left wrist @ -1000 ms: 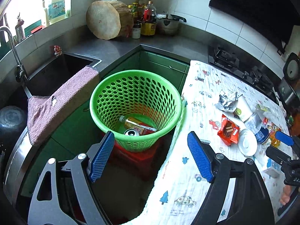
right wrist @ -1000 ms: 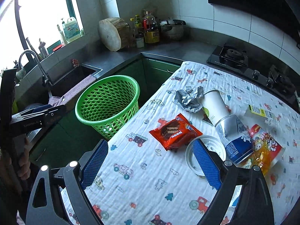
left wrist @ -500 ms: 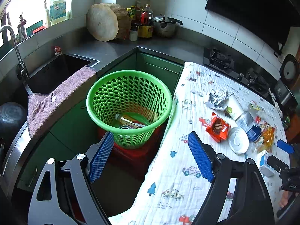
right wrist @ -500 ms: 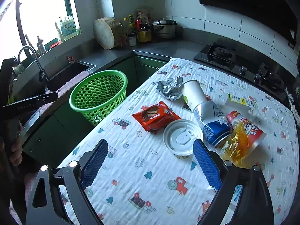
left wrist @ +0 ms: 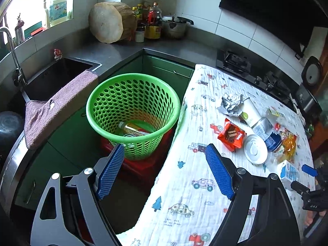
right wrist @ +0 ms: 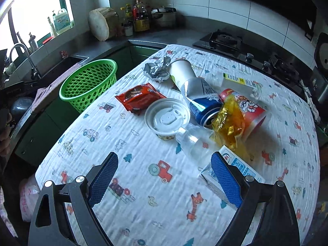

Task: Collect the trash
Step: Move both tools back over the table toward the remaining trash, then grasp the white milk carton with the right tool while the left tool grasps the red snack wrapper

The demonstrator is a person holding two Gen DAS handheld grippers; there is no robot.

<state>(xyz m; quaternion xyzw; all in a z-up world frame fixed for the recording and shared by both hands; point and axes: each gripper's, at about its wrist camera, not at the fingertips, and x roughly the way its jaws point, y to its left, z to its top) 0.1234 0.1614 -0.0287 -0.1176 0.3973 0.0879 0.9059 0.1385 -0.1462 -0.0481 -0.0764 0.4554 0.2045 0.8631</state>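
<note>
A green basket (left wrist: 131,110) stands left of the table, holding a bottle (left wrist: 133,129) and a can; it also shows in the right wrist view (right wrist: 88,84). On the patterned tablecloth (right wrist: 143,174) lie a red snack wrapper (right wrist: 139,98), a white lidded cup (right wrist: 167,119), crumpled foil (right wrist: 156,69), a paper cup (right wrist: 182,71), a blue can (right wrist: 203,104), a clear bottle (right wrist: 194,143), a yellow wrapper (right wrist: 229,123) and a milk carton (right wrist: 235,170). My left gripper (left wrist: 164,170) is open and empty near the basket and table edge. My right gripper (right wrist: 164,180) is open and empty above the cloth, its right finger beside the carton.
A sink (left wrist: 53,78) with a towel (left wrist: 55,106) is at left. A wooden block (left wrist: 110,20), bottles and a pot (left wrist: 174,26) stand on the back counter. A gas stove (right wrist: 223,39) lies beyond the table. A red stool (left wrist: 149,164) is under the basket.
Both grippers have pulled back and up from the basket and trash. The right view now takes in the clear bottle and milk carton. Both stay open.
</note>
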